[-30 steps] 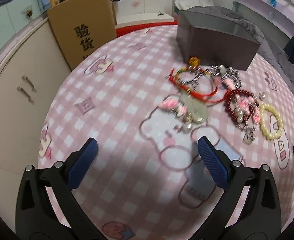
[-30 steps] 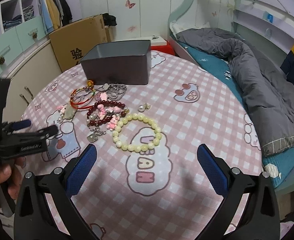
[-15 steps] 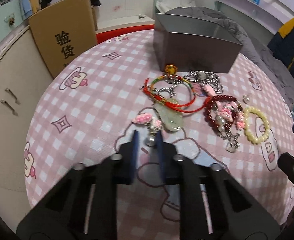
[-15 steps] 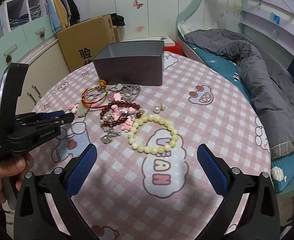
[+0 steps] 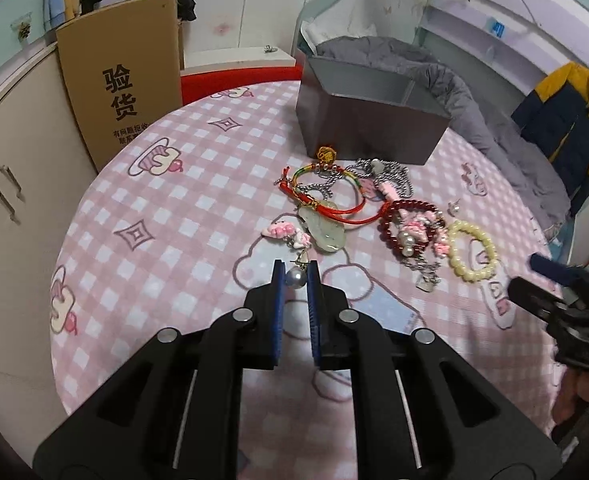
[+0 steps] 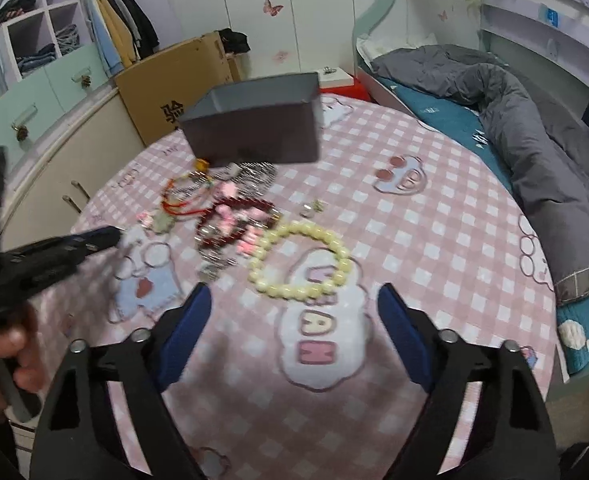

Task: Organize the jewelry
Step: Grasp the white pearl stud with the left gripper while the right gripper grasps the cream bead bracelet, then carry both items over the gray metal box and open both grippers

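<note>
My left gripper [image 5: 295, 274] is shut on the pearl [image 5: 295, 276] of a pink charm earring [image 5: 284, 233] on the pink checked tablecloth [image 5: 166, 216]. Beyond lie a jade pendant [image 5: 323, 230] on red cord, a multicoloured string bracelet [image 5: 326, 178], a silver chain [image 5: 390, 174], a dark red bead bracelet [image 5: 408, 220] and a cream bead bracelet [image 5: 472, 254]. The grey divided box [image 5: 370, 120] stands behind. My right gripper [image 6: 292, 310] is open and empty, just short of the cream bead bracelet [image 6: 300, 260]. The left gripper also shows in the right wrist view [image 6: 110, 236].
A cardboard box [image 5: 122, 76] stands at the table's far left edge, beside white cabinets [image 5: 10, 160]. A bed with a grey duvet [image 6: 534, 128] lies to the right. A small pearl stud [image 6: 310, 209] sits near the cream bracelet.
My left gripper went from wide open to shut on the earring's pearl after moving up to it. My right gripper moved forward and narrowed somewhat toward the cream bracelet.
</note>
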### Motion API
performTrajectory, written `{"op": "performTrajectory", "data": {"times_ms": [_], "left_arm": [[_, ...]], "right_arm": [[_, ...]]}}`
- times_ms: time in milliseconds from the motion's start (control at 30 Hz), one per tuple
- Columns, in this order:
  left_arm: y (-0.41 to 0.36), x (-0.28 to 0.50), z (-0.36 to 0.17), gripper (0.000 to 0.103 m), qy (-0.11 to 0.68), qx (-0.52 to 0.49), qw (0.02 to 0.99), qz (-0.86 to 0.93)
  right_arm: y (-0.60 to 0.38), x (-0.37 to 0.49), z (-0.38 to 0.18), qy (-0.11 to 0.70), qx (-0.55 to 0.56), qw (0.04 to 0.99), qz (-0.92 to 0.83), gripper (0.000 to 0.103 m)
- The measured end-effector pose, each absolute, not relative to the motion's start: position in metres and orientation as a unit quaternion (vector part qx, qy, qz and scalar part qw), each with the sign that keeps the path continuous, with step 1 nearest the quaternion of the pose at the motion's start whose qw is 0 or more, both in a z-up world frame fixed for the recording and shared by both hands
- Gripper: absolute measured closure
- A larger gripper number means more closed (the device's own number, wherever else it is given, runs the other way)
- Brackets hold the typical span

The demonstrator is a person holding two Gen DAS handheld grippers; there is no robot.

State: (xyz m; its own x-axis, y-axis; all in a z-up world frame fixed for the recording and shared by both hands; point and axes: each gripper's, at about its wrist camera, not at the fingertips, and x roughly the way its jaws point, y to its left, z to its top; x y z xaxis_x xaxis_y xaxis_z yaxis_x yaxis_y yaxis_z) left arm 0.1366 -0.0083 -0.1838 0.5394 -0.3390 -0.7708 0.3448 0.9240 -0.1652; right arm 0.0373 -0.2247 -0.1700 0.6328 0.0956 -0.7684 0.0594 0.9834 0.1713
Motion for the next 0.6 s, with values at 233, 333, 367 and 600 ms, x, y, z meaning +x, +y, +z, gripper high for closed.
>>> {"op": "performTrajectory", "data": {"times_ms": [233, 333, 367, 600], "left_arm": [[-0.014, 0.123, -0.179, 0.092, 0.433, -0.003, 0.877, -0.208], [-0.017, 0.120, -0.176, 0.092, 0.430, -0.002, 0.878, -0.212], [-0.017, 0.120, -0.175, 0.092, 0.429, -0.003, 0.878, -0.213], [-0.013, 0.122, -0.167, 0.092, 0.423, -0.009, 0.881, -0.212]], "right_arm": [[-0.201, 0.060, -0.172, 0.423, 0.016, 0.904, 0.060, 0.067], [-0.185, 0.081, -0.191, 0.464, -0.043, 0.883, 0.063, 0.079], [-0.185, 0.081, -0.191, 0.454, -0.047, 0.887, 0.064, 0.080], [-0.193, 0.070, -0.185, 0.444, -0.017, 0.891, 0.092, 0.095]]}}
